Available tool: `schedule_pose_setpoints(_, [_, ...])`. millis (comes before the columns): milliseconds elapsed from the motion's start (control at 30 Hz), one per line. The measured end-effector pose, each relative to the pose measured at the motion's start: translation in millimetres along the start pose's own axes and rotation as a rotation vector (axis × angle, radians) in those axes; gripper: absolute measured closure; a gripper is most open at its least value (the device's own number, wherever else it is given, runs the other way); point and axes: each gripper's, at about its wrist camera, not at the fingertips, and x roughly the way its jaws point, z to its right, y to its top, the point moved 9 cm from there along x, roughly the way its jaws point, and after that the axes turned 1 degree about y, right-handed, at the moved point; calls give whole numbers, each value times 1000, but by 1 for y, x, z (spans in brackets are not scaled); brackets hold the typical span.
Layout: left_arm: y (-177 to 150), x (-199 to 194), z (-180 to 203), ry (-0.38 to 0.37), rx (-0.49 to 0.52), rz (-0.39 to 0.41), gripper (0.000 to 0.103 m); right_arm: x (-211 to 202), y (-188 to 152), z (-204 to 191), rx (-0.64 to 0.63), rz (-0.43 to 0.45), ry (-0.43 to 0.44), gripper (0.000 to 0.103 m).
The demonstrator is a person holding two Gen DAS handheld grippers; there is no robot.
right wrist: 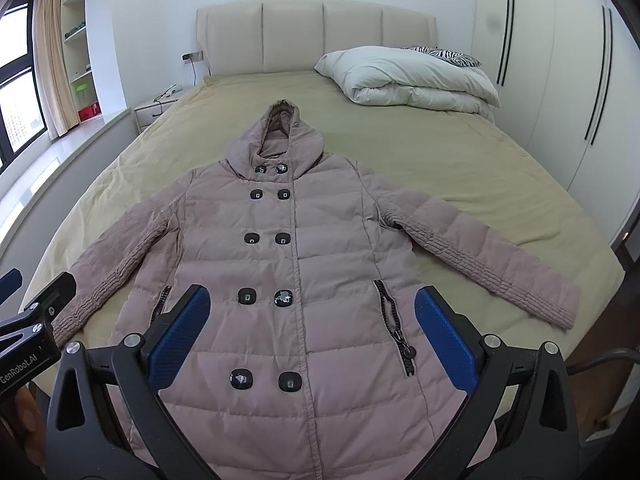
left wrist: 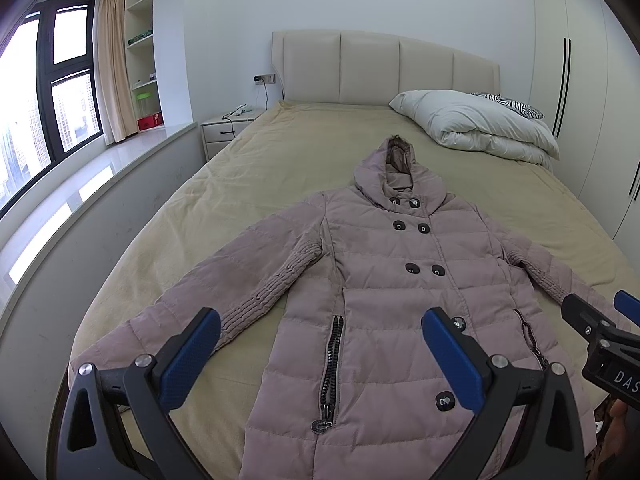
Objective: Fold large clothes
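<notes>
1. Left wrist view: the left tool [left wrist: 320, 344] is hovering with its two blue-padded fingers [left wrist: 191, 358] spread wide, released and grasping nothing.
2. A mauve quilted coat [left wrist: 396, 280] is lying face up and flat on the bed [left wrist: 280, 152], buttoned, with its hood [left wrist: 394, 172] pointing toward the headboard [left wrist: 384, 68] and its hem toward the camera.
3. The coat is lying ahead of and under this tool: the left finger is showing over the cuff end of the coat's sleeve [left wrist: 224, 280], and the other finger over the lower front panel beside a button; whether either pad is touching the fabric, I cannot tell.
4. A zipped pocket [left wrist: 332, 372] is sitting between the two fingers.
5. The right tool [left wrist: 596, 312] is entering at the right edge, over the coat's other sleeve; from here I cannot tell how wide its fingers are standing.
6. A folded white duvet [left wrist: 480, 128] is resting near the headboard, well apart from the coat.
7. Right wrist view: the right tool [right wrist: 312, 336] is likewise standing released, its blue fingers [right wrist: 446, 340] wide apart and grasping nothing.
8. The coat [right wrist: 304, 248] is spreading out directly ahead, its lower front and two rows of dark buttons [right wrist: 246, 296] framed between the fingers, with both sleeves angling outward on the bed [right wrist: 460, 152].
9. The left tool [right wrist: 24, 292] is showing at the left edge, near the cuff of the sleeve [right wrist: 120, 256] on that side.
</notes>
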Motion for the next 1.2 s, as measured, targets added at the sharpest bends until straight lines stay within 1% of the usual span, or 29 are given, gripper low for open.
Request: schedule_pose_setpoints(1200, [0, 0, 0, 0, 1, -6, 0, 4, -7, -3, 1, -15, 3, 0])
